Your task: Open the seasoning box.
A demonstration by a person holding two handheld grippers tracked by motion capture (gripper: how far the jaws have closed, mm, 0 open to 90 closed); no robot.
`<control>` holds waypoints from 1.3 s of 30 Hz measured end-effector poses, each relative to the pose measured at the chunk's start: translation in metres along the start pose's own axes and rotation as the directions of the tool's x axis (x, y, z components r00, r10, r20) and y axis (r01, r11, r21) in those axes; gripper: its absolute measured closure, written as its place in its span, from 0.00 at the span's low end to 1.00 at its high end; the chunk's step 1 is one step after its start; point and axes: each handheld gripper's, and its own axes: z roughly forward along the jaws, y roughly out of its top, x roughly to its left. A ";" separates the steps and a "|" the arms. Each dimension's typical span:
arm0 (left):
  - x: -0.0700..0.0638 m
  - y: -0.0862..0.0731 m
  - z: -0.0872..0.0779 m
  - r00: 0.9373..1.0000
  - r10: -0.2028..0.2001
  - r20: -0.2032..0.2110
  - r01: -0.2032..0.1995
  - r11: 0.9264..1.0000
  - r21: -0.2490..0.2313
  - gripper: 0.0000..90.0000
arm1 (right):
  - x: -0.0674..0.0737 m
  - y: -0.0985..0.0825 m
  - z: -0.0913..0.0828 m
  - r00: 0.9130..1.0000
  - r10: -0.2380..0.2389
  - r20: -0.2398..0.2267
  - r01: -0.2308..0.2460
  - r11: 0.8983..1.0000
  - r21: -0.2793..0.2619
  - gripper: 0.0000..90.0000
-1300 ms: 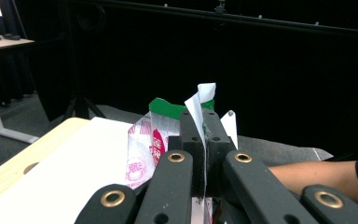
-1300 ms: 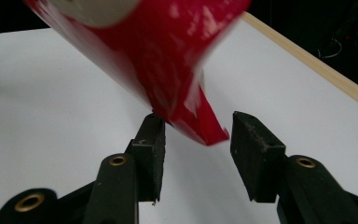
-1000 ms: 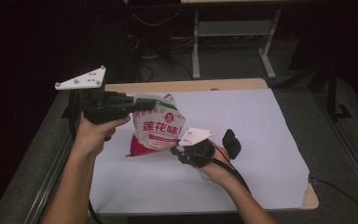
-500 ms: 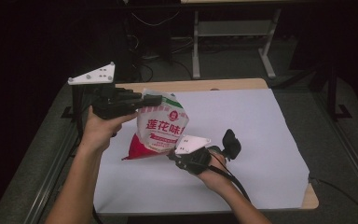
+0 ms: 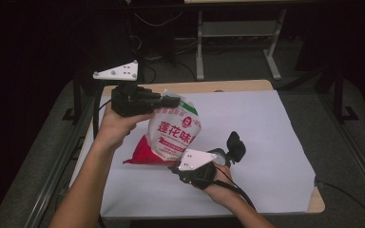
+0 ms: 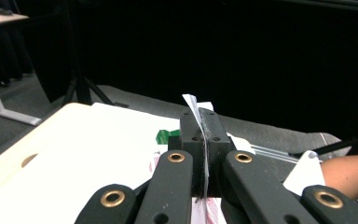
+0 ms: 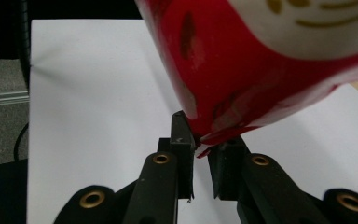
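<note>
The person is holding a red and white snack bag (image 5: 173,135) up over the white sheet (image 5: 266,142) that covers the table (image 5: 218,86). The bag is sitting near the middle of the sheet, a little toward nine o'clock, with its top end tipped up toward twelve o'clock.

The left gripper (image 5: 171,100) is pinching the top edge of the bag. In the left gripper view, its jaws are pressing tight together on a thin strip of the bag (image 6: 193,105), so that grip is looking safe.

The right gripper (image 5: 183,170) is coming at the bag's bottom corner from about five o'clock. Its jaws have just been closing. In the right gripper view, the red bottom edge (image 7: 223,133) is poking down between the two jaws. One jaw seems to be touching the bag, but I cannot tell for sure if both pads are squeezing it yet, because the bag is hiding the tips.

To do this step well, the right gripper should be sliding a bit farther onto the flat red edge before squeezing all the way. A tiny bite on the very corner could be slipping off. The left gripper should be staying tight and steady, keeping the bag lifted so the bottom edge is hanging free. Both hands should be moving slowly and together, so the bag is not tearing or folding.
</note>
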 end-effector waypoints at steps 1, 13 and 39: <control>0.000 0.000 0.000 1.000 0.000 0.000 0.000 1.000 0.000 1.00 | 0.000 0.000 0.000 1.000 0.000 0.000 0.000 1.000 0.000 0.90; -0.002 -0.001 0.038 0.999 -0.016 0.028 0.014 0.996 0.093 1.00 | 0.016 -0.017 -0.009 1.000 -0.002 -0.028 0.002 1.000 -0.002 0.90; -0.007 0.009 0.087 0.998 0.010 0.064 -0.024 0.975 0.223 1.00 | 0.027 -0.023 -0.011 1.000 -0.009 0.005 0.009 0.999 -0.035 0.90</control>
